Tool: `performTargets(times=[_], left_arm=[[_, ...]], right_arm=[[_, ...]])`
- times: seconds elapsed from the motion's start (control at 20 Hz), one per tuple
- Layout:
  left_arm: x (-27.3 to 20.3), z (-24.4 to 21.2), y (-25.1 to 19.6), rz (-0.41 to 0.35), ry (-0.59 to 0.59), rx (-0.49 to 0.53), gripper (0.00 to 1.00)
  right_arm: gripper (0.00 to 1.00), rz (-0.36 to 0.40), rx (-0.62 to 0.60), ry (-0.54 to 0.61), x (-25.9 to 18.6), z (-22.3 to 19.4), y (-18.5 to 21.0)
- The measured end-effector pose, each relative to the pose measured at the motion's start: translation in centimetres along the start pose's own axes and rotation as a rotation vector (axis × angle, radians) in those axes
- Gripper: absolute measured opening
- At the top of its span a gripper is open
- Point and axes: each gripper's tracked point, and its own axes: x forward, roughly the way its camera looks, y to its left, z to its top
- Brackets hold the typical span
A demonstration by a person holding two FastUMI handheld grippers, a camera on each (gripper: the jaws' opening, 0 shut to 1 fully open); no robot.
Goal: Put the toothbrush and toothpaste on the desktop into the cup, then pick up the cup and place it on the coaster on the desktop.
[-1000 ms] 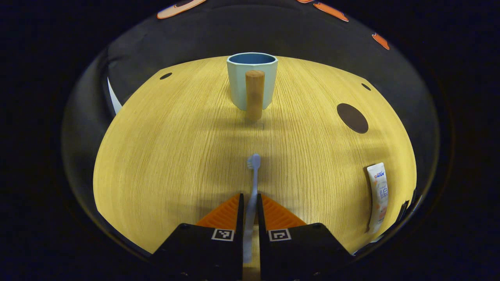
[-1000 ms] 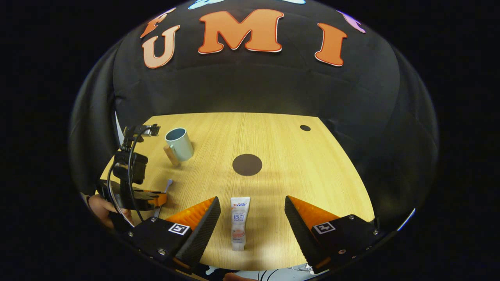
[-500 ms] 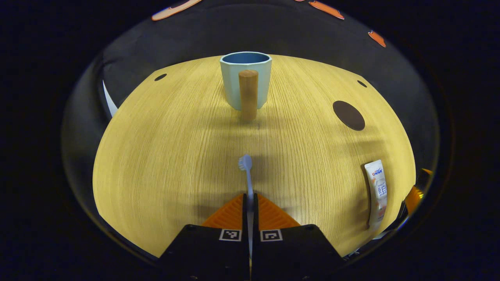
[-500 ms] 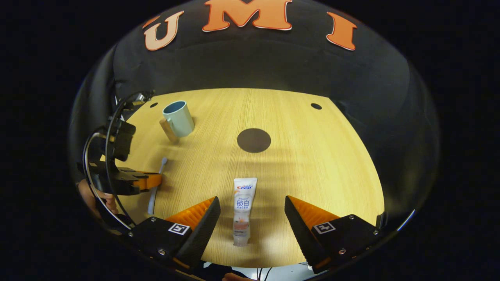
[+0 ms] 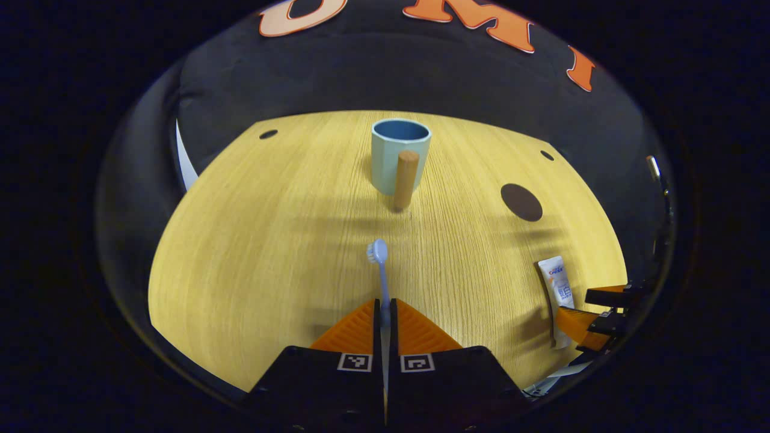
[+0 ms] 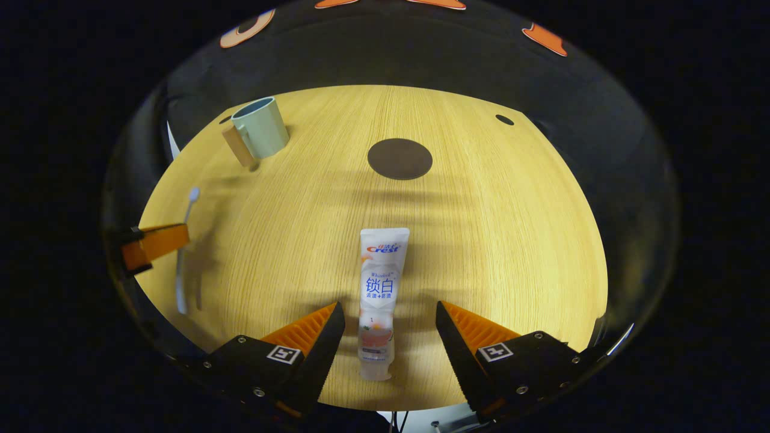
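Note:
A light blue toothbrush (image 5: pixel 379 264) sticks out forward from my left gripper (image 5: pixel 385 304), which is shut on its handle, head pointing toward the cup. The pale green cup (image 5: pixel 400 153) with a wooden handle stands upright at the far side of the table. In the right gripper view the toothpaste tube (image 6: pixel 379 288) lies flat on the wood, its cap end between the open fingers of my right gripper (image 6: pixel 390 314), which touch neither side. The cup (image 6: pixel 260 127) stands far left there, and the left gripper (image 6: pixel 174 239) holds the toothbrush (image 6: pixel 183 252) at the left edge.
A dark round coaster (image 6: pixel 400 159) lies mid-table beyond the toothpaste, also seen as the coaster (image 5: pixel 521 202) right of the cup. Small dark holes (image 5: pixel 268 134) mark the table's far corners. The black cloth wall rises behind the table.
The left gripper's fingers closed fully on the toothbrush handle and drew back from the cup. The right gripper came down and forward, so the toothpaste now lies between its fingers.

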Motion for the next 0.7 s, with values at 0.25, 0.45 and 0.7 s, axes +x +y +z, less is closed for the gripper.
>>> performTargets(times=[0.25, 0.45, 0.7], left_arm=[[-4.0, 5.5, 1.3, -0.003, -0.172, 0.017, 0.03], [-7.6, 11.9, 1.3, -0.024, -0.32, 0.047, 0.03], [-9.3, 20.1, 1.5, -0.045, -0.468, 0.052, 0.03]], right_arm=[[0.72, 0.03, -0.003, 0.055, 0.9, -0.9, 1.1], [0.48, 0.006, -0.002, 0.089, 1.7, -0.9, 0.8], [0.35, 0.008, -0.003, 0.113, 1.9, -1.0, 0.8]])
